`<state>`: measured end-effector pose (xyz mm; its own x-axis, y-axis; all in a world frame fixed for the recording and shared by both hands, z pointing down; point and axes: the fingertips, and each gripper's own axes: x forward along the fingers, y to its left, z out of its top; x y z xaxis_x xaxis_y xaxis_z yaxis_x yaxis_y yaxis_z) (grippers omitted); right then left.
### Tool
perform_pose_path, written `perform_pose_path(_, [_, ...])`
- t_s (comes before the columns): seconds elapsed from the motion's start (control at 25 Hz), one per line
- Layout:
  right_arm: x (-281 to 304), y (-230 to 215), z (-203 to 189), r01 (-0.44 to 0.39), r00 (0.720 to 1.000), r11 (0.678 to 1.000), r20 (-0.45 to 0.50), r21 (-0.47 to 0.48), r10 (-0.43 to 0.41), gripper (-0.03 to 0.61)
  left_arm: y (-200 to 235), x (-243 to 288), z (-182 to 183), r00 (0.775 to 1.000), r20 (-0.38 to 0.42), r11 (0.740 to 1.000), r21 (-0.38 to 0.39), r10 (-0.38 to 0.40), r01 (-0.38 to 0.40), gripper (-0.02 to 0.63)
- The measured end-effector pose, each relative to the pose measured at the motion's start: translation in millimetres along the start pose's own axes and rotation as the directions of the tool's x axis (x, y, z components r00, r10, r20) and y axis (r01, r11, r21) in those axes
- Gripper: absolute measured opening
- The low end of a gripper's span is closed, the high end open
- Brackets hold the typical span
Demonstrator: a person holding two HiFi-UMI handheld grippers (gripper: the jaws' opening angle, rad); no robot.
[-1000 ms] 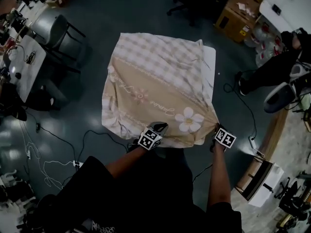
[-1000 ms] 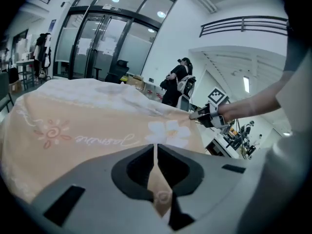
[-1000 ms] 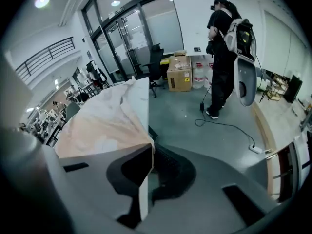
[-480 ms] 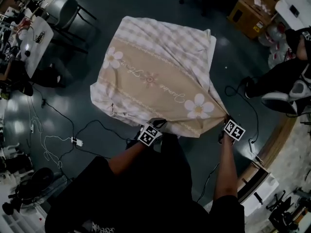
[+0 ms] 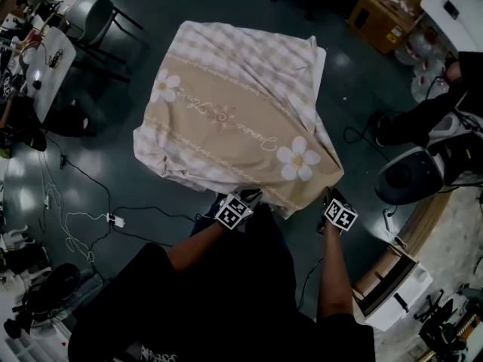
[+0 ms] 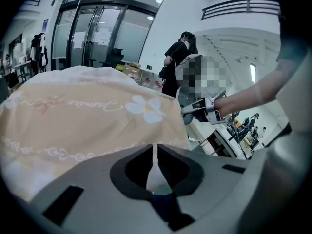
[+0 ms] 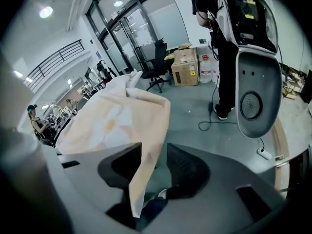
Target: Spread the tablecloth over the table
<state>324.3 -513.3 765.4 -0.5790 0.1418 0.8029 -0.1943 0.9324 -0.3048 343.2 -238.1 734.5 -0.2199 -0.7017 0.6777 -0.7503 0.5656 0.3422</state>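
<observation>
The beige tablecloth (image 5: 234, 119) with white flowers and checked borders lies draped over the table; a strip of white table top (image 5: 321, 59) shows at the far right corner. My left gripper (image 5: 245, 197) is at the cloth's near edge, and in the left gripper view it (image 6: 156, 147) is shut on a thin fold of the tablecloth (image 6: 87, 116). My right gripper (image 5: 330, 199) is at the near right corner. In the right gripper view its jaws (image 7: 153, 152) are opening; the tablecloth's corner (image 7: 141, 145) hangs loose between them, with a gap beside it.
A grey chair (image 5: 102, 17) and a desk (image 5: 49, 59) stand at the far left, and a cardboard box (image 5: 385, 13) at the far right. A white-and-grey machine (image 5: 411, 176) and a person stand to the right. Cables (image 5: 90, 210) run over the dark floor.
The right gripper has moved left and down, and its jaws have parted from the cloth corner that they held. The pulled-out corner now hangs slack. The left gripper keeps its hold.
</observation>
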Motion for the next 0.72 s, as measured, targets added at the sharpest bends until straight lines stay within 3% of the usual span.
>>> perform_pose_path(0.12, [4.8,32.4,19.6,-0.02,0.998,0.995,0.056,-0.1,0.025,0.171,6.8,-0.5,9.9,1.0,0.029,1.0,-0.004,0.006,-0.006,0.035])
perform_pose_path(0.32, [11.1,101.7,88.5,-0.056,0.991,0.956,0.102,-0.287,0.088,0.153,24.0,-3.6,37.5,0.996,0.087,0.999,-0.029,-0.01,0.013,0.035])
perform_pose_path(0.56, [22.9,149.4,174.7,-0.068,0.985,0.943,0.131,-0.326,0.116,0.121,45.8,-5.4,88.1,0.99,0.133,0.999,-0.002,-0.052,0.053,0.035])
perform_pose_path(0.72, [52.9,164.7,231.3,-0.126,0.976,0.939,0.131,-0.32,0.175,0.106,71.7,2.6,126.5,0.984,0.177,0.999,-0.044,0.001,0.007,0.035])
